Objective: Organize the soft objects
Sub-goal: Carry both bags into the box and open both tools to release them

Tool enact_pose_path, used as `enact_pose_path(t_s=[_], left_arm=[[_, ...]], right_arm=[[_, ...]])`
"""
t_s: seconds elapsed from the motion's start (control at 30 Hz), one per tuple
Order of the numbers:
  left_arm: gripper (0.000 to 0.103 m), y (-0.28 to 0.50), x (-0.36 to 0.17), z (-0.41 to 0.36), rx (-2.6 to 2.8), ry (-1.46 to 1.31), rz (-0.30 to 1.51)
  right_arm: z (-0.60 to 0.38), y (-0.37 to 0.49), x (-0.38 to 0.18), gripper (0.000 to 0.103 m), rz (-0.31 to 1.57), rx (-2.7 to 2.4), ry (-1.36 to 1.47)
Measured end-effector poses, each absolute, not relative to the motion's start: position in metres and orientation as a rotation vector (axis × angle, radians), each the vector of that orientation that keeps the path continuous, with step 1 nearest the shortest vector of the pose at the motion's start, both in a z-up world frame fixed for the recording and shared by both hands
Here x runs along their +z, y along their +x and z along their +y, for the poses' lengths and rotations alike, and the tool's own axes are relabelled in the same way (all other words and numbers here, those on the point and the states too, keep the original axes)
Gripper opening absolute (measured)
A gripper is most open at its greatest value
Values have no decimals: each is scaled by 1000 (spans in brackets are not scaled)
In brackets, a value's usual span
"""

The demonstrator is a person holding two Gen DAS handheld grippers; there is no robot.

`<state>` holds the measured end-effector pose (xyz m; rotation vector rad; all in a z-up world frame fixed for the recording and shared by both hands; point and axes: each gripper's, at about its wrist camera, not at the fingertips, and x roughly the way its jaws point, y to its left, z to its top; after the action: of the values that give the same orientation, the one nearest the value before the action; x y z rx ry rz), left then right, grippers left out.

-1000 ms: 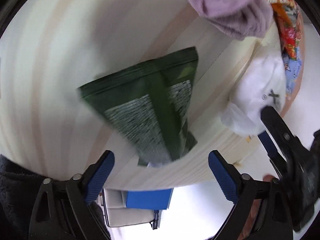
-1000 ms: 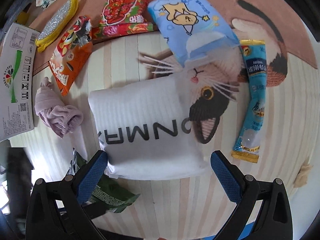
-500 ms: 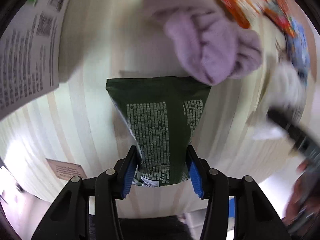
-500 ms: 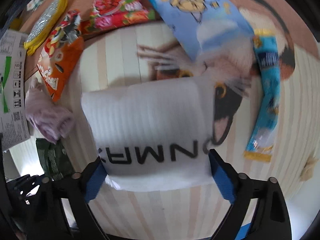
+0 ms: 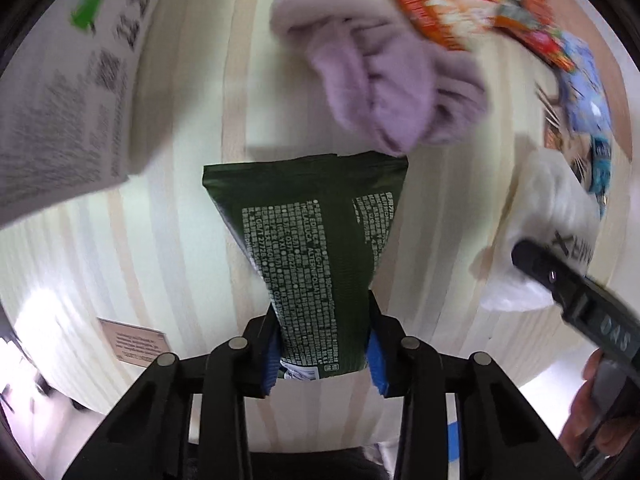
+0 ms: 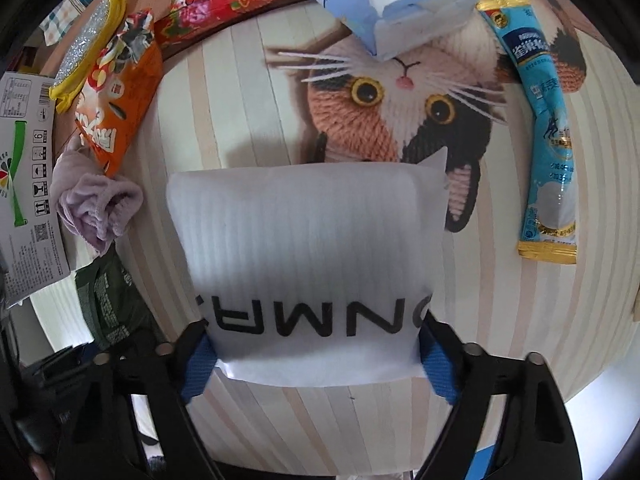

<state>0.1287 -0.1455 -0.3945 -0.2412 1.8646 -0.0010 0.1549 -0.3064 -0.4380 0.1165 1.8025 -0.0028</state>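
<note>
Your left gripper (image 5: 322, 354) has its jaws pinched on the near end of the green pouch (image 5: 316, 240); a second ago those jaws were spread wide with the pouch lying loose between them. Your right gripper (image 6: 316, 354) has likewise narrowed its jaws from a wide stance onto the near edge of the white foam bag (image 6: 308, 248), and both blue pads now press its sides.

Treat both grasps as complete: each hand now controls one soft item, so the next step is likely lift and transfer.

The green pouch extends forward over the striped surface (image 5: 172, 264), its far end just under the lilac cloth (image 5: 384, 80). Expect it to sag when raised. The white foam bag lies flat, its far edge overlapping the cat mat (image 6: 404, 120).

Beyond, note the orange snack bag (image 6: 116, 108), the blue tissue pack (image 6: 392, 4), the blue sachet (image 6: 548, 148) and the printed carton (image 6: 24, 184).
</note>
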Motion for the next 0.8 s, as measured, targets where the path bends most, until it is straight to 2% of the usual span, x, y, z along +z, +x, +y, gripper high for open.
enact_pose_path(t_s=[0.1,0.27,0.4,0.47,0.53,0.7,0.8], left_arm=[[32,120,-370,-149,-45,-218,1818],[32,121,-290,-143,-142,-231,1696],[32,147,-221,-81,-137,-267,1553],[32,166,-180,-44,-122,-254,1512],[32,180,-161,-5,-119,-241,1492],[32,198,-179,86,-61,-226,1509],[32,224,-186,142,-34,-250,1565]], right_arm=[[-303,142,-428,71,1770,-7,135],[-288,110,-387,70,1699,38,211],[-238,92,-332,70,1596,125,241],[-210,102,-306,70,1552,177,262],[-191,124,-273,70,1518,235,271],[-102,169,-239,70,1484,301,256],[-44,185,-237,70,1512,312,197]])
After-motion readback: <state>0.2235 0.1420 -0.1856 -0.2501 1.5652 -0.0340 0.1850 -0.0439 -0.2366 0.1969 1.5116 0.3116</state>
